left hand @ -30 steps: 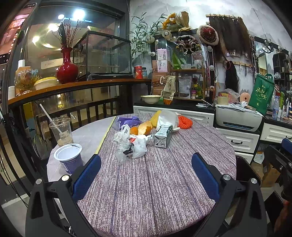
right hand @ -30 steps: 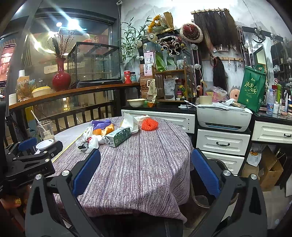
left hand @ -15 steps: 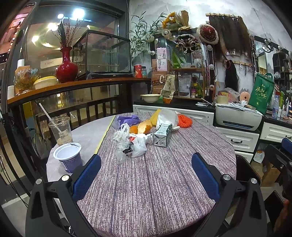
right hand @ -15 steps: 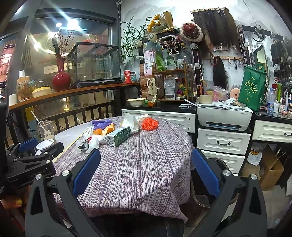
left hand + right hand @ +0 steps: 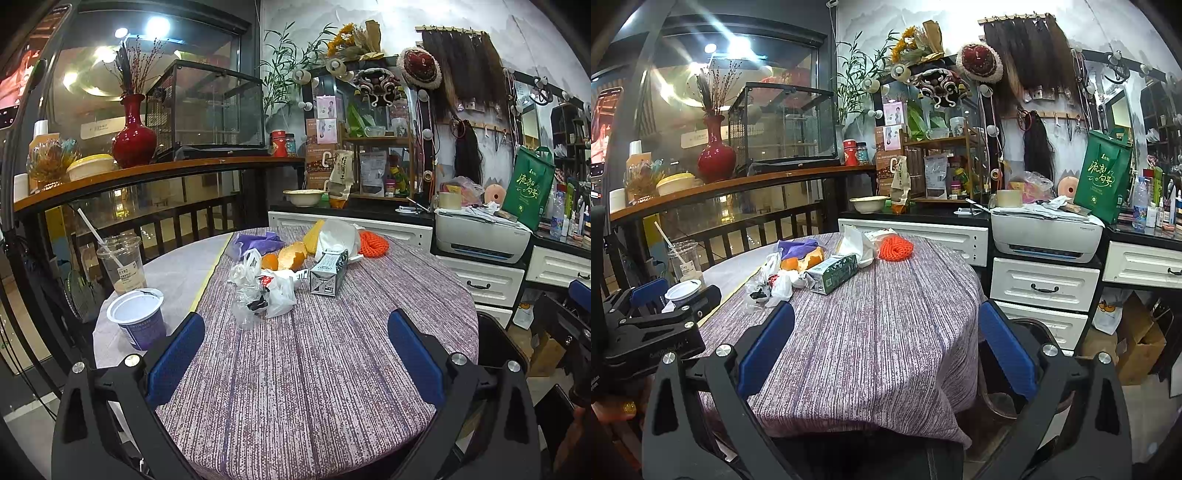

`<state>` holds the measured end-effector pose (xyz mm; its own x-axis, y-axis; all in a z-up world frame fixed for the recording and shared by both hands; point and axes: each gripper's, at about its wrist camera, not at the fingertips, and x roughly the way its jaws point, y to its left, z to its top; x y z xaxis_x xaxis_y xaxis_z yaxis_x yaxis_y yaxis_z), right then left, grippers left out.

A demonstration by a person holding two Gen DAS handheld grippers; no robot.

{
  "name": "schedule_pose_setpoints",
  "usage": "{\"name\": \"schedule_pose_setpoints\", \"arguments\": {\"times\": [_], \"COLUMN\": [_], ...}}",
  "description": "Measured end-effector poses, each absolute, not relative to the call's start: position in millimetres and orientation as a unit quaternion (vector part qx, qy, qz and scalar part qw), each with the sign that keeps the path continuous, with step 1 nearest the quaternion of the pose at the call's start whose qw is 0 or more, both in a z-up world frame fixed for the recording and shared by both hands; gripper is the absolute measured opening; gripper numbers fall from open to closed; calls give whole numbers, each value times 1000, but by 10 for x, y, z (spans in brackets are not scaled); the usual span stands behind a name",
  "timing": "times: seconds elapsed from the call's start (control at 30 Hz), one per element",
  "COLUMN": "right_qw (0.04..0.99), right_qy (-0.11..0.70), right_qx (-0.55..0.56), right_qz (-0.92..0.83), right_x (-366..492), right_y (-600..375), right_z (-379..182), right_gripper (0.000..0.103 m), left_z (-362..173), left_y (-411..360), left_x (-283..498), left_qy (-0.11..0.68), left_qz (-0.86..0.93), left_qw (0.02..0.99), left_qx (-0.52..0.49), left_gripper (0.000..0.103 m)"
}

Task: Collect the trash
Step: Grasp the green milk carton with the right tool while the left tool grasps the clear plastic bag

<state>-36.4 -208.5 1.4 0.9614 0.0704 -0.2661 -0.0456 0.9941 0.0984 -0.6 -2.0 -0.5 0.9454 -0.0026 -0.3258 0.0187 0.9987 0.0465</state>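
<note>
1. Nothing collected yet: both the left hand-held gripper and right hand-held gripper are spread wide and empty, low in frame.
2. Trash sits mid-frame on the worktop: crumpled plastic bags, milk carton, orange peel.
3. Yogurt cup at left looks empty; the plastic cup behind holds a straw and dregs.
</note>
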Motion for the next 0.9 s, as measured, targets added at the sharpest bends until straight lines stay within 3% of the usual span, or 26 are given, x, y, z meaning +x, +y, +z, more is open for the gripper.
{"name": "schedule_pose_setpoints", "arguments": {"times": [0.4,0.9], "right_qw": [986,936], "right_qy": [157,335], "right_qx": [37,1], "right_qz": [35,107], "right_x": [-248,953], "right_y": [-2071,-1930], "right_z": [-44,-375], "right_gripper": [99,99], "left_z": [-83,-289], "left_y": [17,188], "left_x": [111,893], "left_qy": [187,282], "left_qz": [-1,-27], "left_qw": [982,958], "left_qx": [25,47], "left_gripper": [98,98]}}
